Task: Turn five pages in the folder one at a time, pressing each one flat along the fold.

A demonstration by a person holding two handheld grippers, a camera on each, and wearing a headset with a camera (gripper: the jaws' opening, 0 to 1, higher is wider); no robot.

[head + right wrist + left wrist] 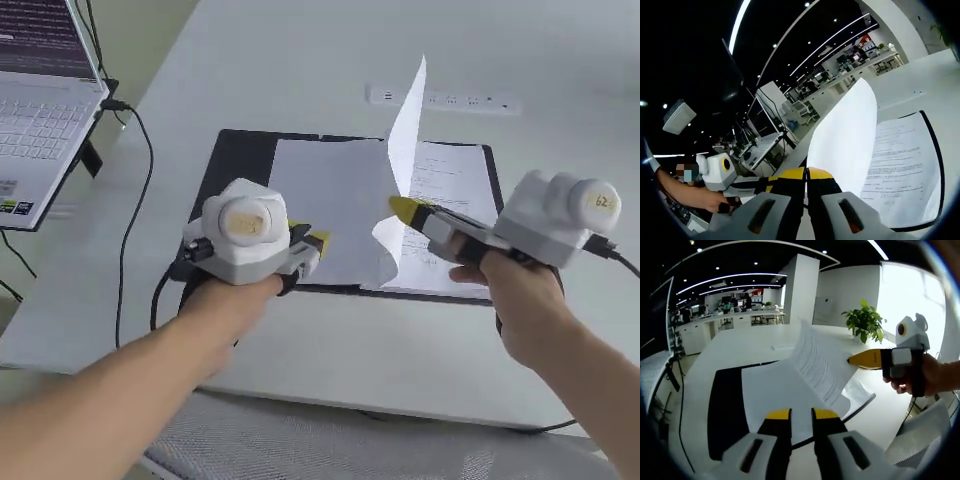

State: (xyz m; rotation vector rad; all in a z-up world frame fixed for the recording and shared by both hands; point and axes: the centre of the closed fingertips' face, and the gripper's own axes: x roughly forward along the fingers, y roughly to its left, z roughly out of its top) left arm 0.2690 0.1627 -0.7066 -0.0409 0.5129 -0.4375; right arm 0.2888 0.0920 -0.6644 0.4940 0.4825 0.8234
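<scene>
White paper page [405, 130] is standing upright over the black folder [235, 160], clamped at its near edge by the right gripper [400, 209] for turning, while the left gripper [315, 243], jaws slightly parted, is hovering ready to press.

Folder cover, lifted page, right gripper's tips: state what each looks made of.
Folder cover: matte black, likely plastic or coated board; it lies flat with no shine. Lifted page: thin white printed paper; it curls and bends where pinched. Right gripper fingertips: smooth yellow, probably moulded plastic, though the look leaves it open.
</scene>
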